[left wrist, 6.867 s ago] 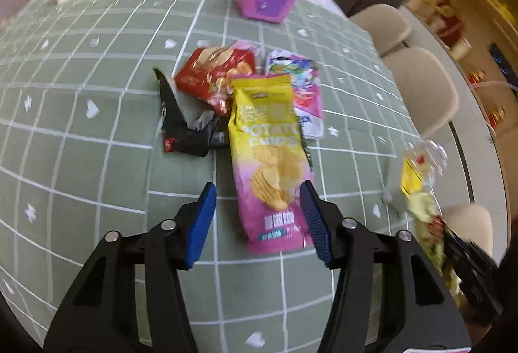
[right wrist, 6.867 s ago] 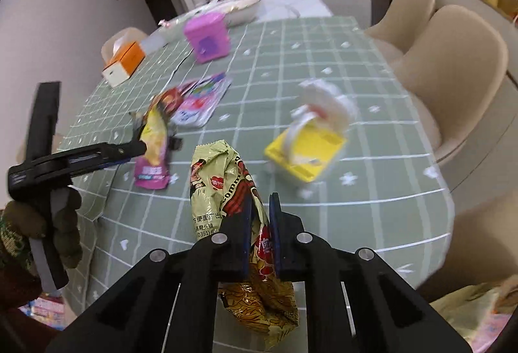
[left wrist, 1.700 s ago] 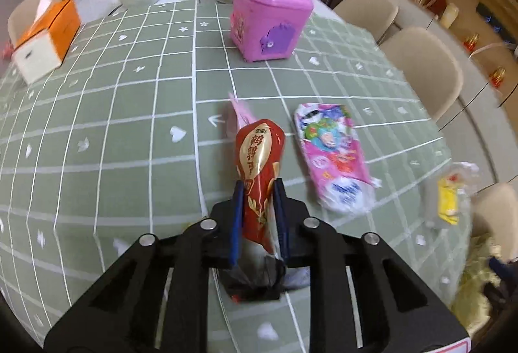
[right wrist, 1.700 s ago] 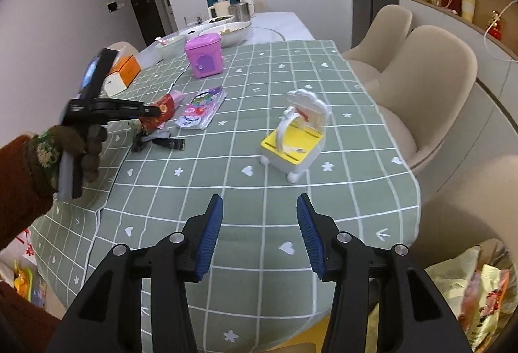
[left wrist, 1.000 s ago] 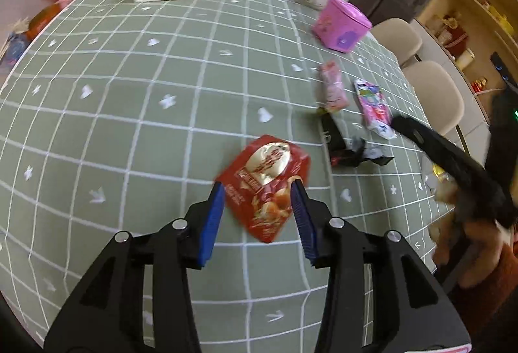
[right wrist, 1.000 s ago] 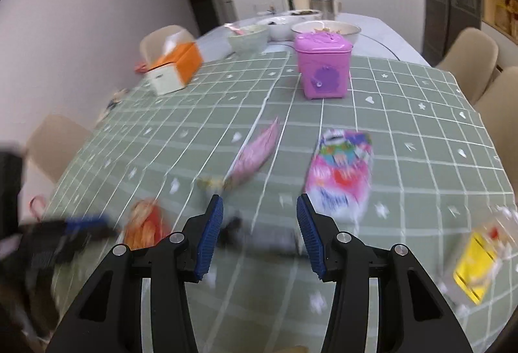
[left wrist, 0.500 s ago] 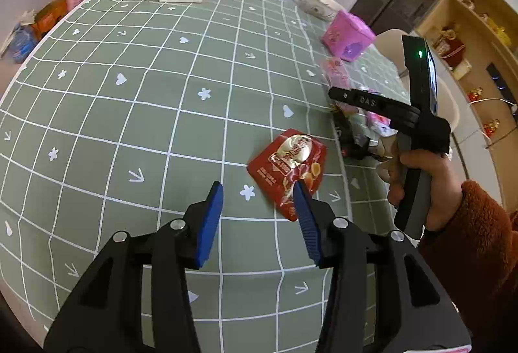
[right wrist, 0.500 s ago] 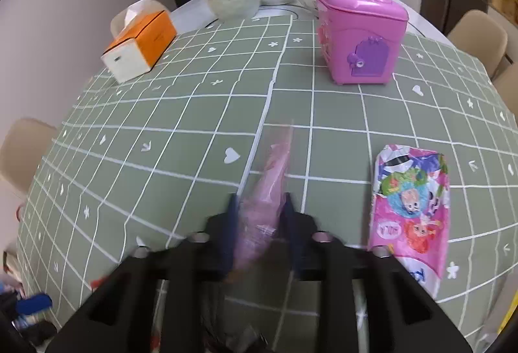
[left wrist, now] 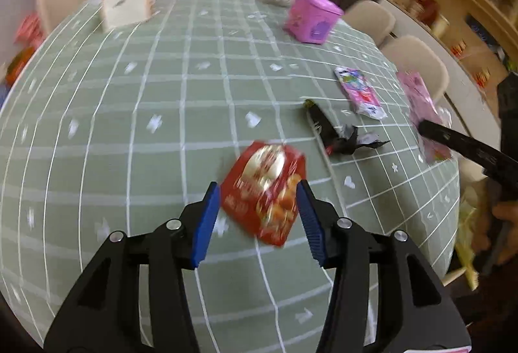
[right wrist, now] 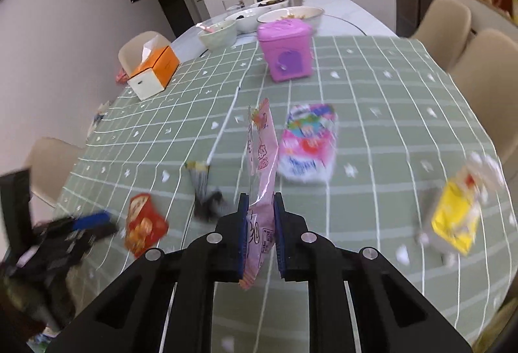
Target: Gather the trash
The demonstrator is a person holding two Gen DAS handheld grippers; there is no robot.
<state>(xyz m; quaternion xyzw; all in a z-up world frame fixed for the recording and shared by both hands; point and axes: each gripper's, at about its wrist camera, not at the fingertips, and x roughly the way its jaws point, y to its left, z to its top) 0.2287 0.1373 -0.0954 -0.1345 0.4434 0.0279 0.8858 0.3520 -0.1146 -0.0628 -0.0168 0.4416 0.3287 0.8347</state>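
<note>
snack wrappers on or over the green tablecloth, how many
4: red bag between the opening left claw's pads, pale pink wrapper in the closing right claw, bright pink pack, black wrapper. More may be hidden.

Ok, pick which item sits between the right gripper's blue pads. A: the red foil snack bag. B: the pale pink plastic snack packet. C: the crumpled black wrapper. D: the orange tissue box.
B: in the right wrist view the right gripper is closing its jaws on the pale pink plastic snack packet, which stands up between the pads.
</note>
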